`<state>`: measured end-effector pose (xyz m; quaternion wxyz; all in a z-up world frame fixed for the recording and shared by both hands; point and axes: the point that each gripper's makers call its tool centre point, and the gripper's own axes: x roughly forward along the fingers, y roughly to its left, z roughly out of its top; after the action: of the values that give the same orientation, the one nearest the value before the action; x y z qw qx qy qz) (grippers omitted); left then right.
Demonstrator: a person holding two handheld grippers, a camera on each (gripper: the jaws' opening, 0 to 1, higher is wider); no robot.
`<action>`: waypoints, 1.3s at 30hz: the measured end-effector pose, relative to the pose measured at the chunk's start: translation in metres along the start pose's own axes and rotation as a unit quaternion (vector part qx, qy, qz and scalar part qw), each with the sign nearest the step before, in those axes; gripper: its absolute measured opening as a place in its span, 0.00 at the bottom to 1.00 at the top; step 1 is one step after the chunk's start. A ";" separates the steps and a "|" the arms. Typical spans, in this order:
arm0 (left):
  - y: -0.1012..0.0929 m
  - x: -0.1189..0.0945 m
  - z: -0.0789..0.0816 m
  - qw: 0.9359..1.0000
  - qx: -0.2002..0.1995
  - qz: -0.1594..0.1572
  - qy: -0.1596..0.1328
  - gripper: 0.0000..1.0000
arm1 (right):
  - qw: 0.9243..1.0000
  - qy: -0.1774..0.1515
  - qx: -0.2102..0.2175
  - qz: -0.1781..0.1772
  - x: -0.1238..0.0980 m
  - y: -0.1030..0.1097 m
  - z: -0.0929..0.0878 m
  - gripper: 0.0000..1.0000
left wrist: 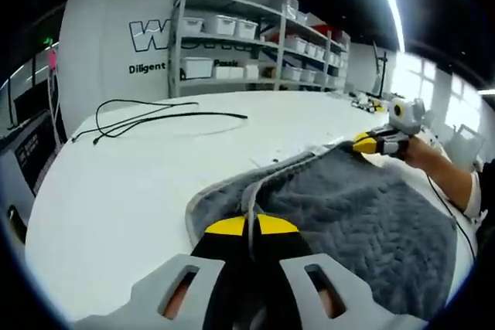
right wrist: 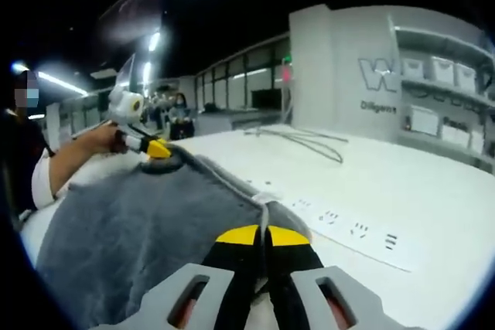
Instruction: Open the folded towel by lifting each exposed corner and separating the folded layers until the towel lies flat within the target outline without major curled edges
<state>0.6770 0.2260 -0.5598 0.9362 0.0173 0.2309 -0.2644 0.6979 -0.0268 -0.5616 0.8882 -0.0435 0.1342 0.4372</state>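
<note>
A grey quilted towel [left wrist: 363, 214] lies spread on the white table [left wrist: 131, 183], with its near edge lifted. In the left gripper view, my left gripper [left wrist: 249, 222] is shut on a raised fold of the towel's pale-trimmed edge. At the towel's far corner, my right gripper [left wrist: 363, 143] pinches the cloth. In the right gripper view, my right gripper [right wrist: 265, 229] is shut on the towel [right wrist: 139, 229] edge. The left gripper [right wrist: 158, 150] grips the opposite corner, held by a person's hand.
A black cable [left wrist: 162, 117] loops across the far part of the table. Shelves with white bins [left wrist: 232, 44] stand behind. Small printed marks [right wrist: 356, 229] run along the table beside the towel. A person's forearm [left wrist: 445, 171] reaches in from the right.
</note>
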 end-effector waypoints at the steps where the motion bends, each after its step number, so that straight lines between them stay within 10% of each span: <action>1: -0.001 -0.001 0.001 1.000 0.002 -0.001 -0.003 0.03 | 1.000 -0.001 0.001 0.000 0.000 0.000 0.001 0.00; 39: -0.002 -0.038 0.049 0.998 0.028 0.014 -0.060 0.02 | 0.996 -0.078 0.038 0.022 -0.024 0.010 0.048 0.00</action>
<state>0.6679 0.2358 -0.4993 0.9513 0.0303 0.1662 -0.2579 0.6858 -0.0300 -0.5082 0.8874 0.0276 0.0818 0.4528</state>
